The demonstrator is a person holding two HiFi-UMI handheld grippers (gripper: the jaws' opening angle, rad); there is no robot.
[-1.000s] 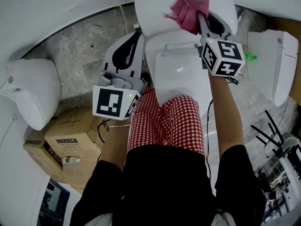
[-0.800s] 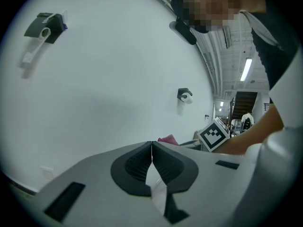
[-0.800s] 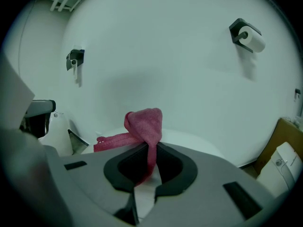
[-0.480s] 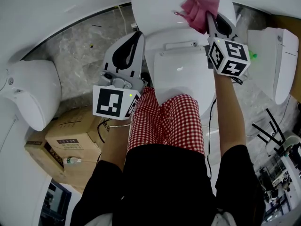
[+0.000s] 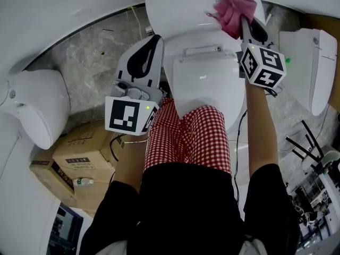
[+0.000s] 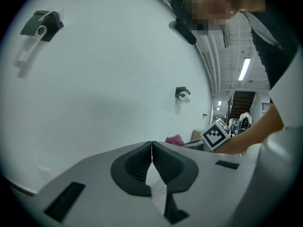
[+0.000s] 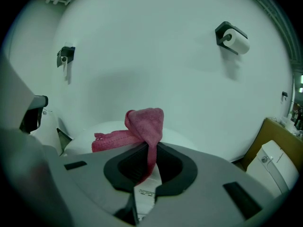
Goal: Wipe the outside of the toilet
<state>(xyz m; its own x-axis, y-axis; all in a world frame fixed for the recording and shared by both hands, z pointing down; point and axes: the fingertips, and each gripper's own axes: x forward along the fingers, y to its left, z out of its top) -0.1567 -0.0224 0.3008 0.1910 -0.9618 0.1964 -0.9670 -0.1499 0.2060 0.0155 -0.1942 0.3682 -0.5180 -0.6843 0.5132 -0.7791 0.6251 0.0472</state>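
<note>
Toward the right end of the toilet's (image 5: 202, 84) tank lid (image 5: 180, 7), our right hand-held gripper (image 5: 243, 24) has slid since a second ago, its jaws pinching the one pink cloth (image 5: 234, 9) on it. Our left hand-held gripper (image 5: 154, 40) stays beside the bowl, jaws pressed together, empty. We count three toilets, including a left toilet (image 5: 34, 110) and a right toilet (image 5: 311, 68), and two cardboard boxes (image 5: 79, 155).

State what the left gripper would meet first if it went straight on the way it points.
Probably the white wall; the left gripper, jaws shut, faces it, with the pink cloth off to the right. Depth unclear.
</note>
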